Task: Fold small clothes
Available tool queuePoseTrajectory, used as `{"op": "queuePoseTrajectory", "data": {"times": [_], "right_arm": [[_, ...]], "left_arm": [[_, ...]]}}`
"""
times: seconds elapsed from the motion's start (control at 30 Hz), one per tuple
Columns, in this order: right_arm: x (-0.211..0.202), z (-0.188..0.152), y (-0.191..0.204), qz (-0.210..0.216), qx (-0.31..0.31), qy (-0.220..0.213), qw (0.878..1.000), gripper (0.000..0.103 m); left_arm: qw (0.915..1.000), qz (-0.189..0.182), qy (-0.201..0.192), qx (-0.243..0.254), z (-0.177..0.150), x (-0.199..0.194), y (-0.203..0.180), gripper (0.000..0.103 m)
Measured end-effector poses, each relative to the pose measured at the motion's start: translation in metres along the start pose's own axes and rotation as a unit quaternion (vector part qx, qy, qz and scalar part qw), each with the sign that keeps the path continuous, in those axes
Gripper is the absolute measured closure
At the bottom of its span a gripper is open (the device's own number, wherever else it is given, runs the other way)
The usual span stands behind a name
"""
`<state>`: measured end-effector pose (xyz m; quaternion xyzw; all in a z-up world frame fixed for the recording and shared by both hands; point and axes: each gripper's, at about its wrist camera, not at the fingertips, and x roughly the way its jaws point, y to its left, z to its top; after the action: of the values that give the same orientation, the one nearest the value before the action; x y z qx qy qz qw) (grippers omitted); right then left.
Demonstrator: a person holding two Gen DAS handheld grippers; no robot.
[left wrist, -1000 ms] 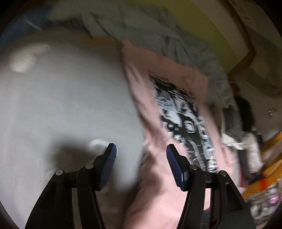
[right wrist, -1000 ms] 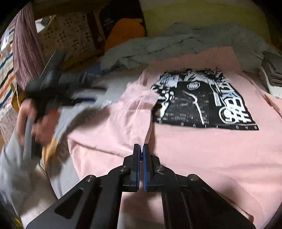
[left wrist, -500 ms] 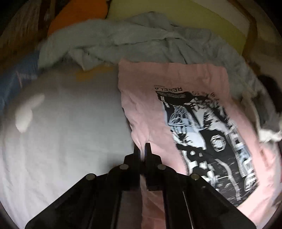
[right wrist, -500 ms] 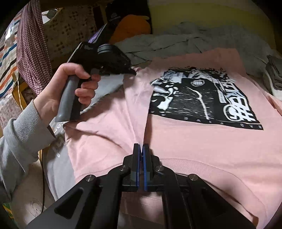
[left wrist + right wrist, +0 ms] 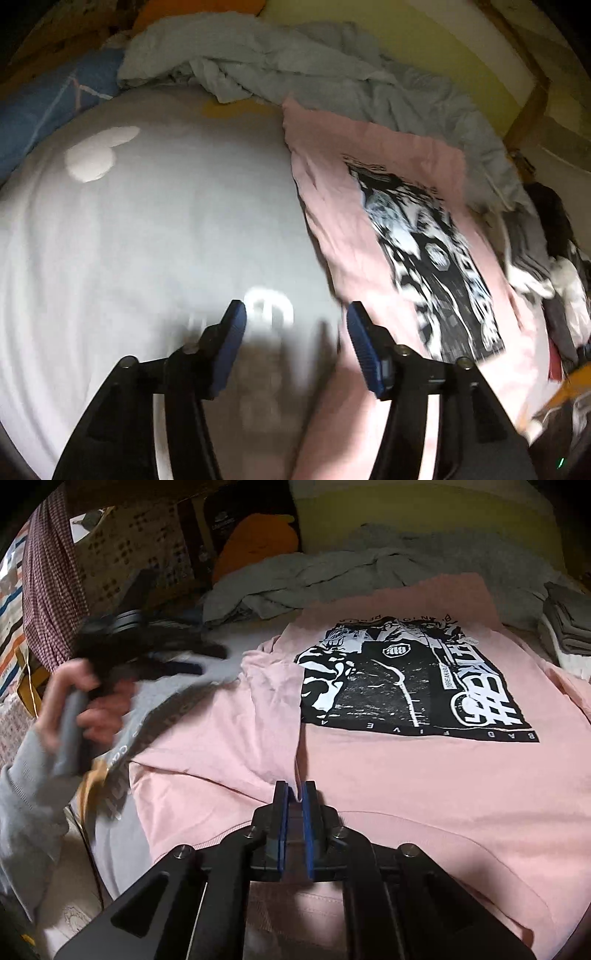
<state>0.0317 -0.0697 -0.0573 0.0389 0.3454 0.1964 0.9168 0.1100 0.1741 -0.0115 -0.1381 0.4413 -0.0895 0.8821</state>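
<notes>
left wrist view: my left gripper [image 5: 293, 321] hangs over the white bedsheet [image 5: 147, 229] beside the pink t-shirt [image 5: 340, 206], its blue pads well apart and empty.
its jaws have just been opening, with nothing between them; the shirt lies spread on the bed, black-and-white print [image 5: 413, 686] up, one side folded over onto itself; in the right wrist view my right gripper [image 5: 294, 794] has its jaws slightly parted after just opening, a ridge of pink cloth standing between the pads; i cannot tell if they press it; crumpled grey cloth [image 5: 295, 579] lies beyond; the hand [image 5: 85, 701] is blurred.
</notes>
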Motion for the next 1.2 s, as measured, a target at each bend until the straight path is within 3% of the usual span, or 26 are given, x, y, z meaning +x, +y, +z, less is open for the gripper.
{"op": "queuePoseTrajectory", "data": {"times": [0.13,0.2,0.27,0.3,0.33,0.37,0.57,0.7,0.87,1.0,1.13,1.2], "right_arm": [[-0.015,0.006,-0.006,-0.008,0.001,-0.017,1.000,0.095],[-0.023,0.010,-0.011,-0.011,0.007,-0.027,1.000,0.095],[-0.031,0.015,-0.017,-0.015,0.015,-0.037,0.999,0.091],[-0.035,0.017,-0.020,-0.019,0.019,-0.042,0.999,0.090],[-0.038,0.018,-0.023,-0.021,0.022,-0.047,0.998,0.087],[-0.041,0.020,-0.026,-0.025,0.026,-0.051,0.998,0.087],[-0.062,0.027,-0.044,-0.040,0.037,-0.073,0.996,0.087],[-0.076,0.030,-0.062,-0.055,0.050,-0.087,0.993,0.087],[-0.088,0.033,-0.084,-0.059,0.081,-0.096,0.990,0.087],[-0.104,0.036,-0.096,-0.066,0.092,-0.113,0.987,0.087],[-0.115,0.035,-0.104,-0.076,0.103,-0.126,0.984,0.077],[-0.119,0.035,-0.109,-0.080,0.110,-0.128,0.982,0.077]], "left_arm": [[0.9992,-0.026,0.028,0.013,-0.051,-0.012,0.000,0.042],[0.9988,-0.019,0.043,0.010,-0.070,-0.009,-0.002,0.043],[0.9988,0.013,0.028,0.039,-0.084,-0.012,-0.012,0.046],[0.9975,0.035,0.020,0.057,-0.088,-0.016,-0.018,0.062],[0.9962,0.055,0.010,0.067,-0.092,-0.020,-0.023,0.091],[0.9967,0.051,0.005,0.063,-0.095,-0.023,-0.022,0.100],[0.9962,0.072,-0.043,0.024,-0.128,-0.052,-0.018,0.100],[0.9965,0.079,-0.021,-0.018,-0.137,-0.044,-0.003,0.100],[0.9932,0.111,-0.031,0.014,-0.133,-0.046,-0.017,0.097],[0.9919,0.099,-0.067,0.044,-0.127,-0.061,-0.035,0.074],[0.9867,0.088,-0.109,0.083,-0.111,-0.070,-0.067,0.063],[0.9837,0.078,-0.127,0.101,-0.101,-0.071,-0.084,0.059]]}}
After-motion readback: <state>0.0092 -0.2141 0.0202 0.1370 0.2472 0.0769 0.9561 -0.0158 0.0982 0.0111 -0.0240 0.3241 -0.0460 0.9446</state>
